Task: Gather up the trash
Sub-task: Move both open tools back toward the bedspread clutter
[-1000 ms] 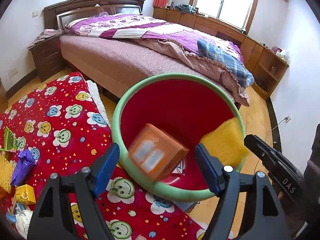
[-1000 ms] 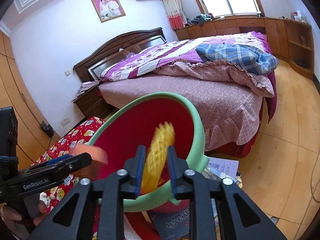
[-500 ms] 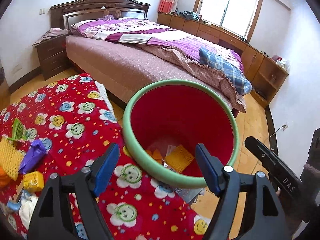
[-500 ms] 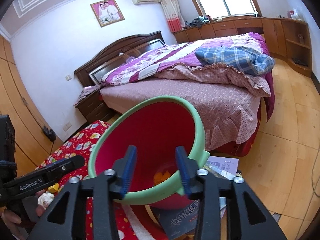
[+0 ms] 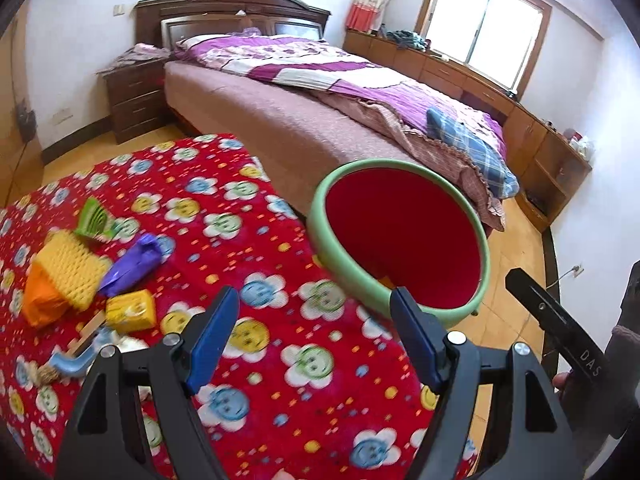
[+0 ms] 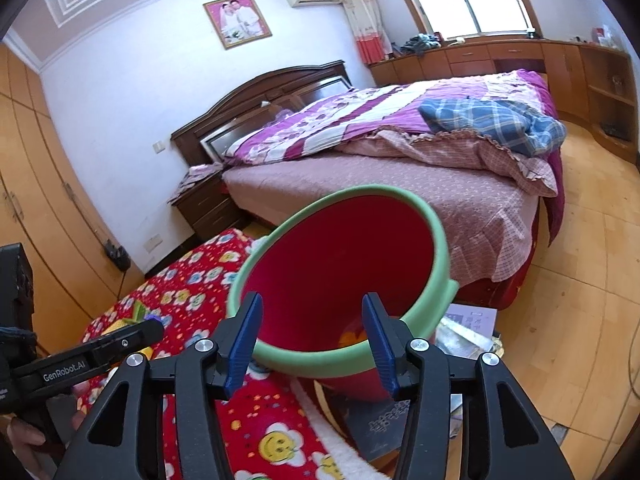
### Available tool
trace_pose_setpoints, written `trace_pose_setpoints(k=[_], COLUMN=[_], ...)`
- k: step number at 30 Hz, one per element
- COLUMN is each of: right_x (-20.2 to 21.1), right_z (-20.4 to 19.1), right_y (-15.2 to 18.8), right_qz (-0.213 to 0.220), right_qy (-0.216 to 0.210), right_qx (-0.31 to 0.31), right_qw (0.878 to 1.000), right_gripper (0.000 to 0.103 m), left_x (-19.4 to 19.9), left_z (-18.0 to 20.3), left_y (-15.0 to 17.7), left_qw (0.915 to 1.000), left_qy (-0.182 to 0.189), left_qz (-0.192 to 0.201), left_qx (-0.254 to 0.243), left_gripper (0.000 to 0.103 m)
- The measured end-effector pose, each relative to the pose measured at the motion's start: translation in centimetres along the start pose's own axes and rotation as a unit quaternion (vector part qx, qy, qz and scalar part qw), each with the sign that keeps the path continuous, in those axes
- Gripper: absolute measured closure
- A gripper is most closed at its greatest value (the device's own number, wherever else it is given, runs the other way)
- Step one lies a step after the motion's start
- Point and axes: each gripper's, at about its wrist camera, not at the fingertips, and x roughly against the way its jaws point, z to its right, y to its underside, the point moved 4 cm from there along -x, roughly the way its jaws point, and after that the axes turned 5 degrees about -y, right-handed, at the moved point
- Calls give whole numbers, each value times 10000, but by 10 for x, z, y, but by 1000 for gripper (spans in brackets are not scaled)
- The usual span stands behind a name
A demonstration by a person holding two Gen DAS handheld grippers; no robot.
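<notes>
Hovering empty and wide apart, the left tool [image 5: 312, 336] sits nearer the trash pile [image 5: 80, 276], well left of the red bin [image 5: 400, 240], while the right tool [image 6: 312, 336] opens empty over that bin.

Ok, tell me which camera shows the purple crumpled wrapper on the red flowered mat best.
The left wrist view. There the purple crumpled wrapper lies in plain sight on the red flowered mat, beside a yellow mesh sponge. The right wrist view shows only a small purple scrap of it behind the other gripper's arm.
</notes>
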Motion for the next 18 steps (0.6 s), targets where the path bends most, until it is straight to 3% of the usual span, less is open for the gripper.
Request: trace_pose_setpoints(k=[8,18], right_x=[-3,-14], right_z=[-23,-47], right_y=[11,25], right_qz=[-159,-420], right_qy=[-114,-235], right_qx=[143,208], right_qw=[9997,9986], right_gripper=[48,47], left_x=[17,38], left_z=[-36,-93], left_y=[10,13], left_qw=[9994,9961], left_qy=[-206,-760], left_qz=[61,161], left_qx=[259,425], left_gripper=[26,26])
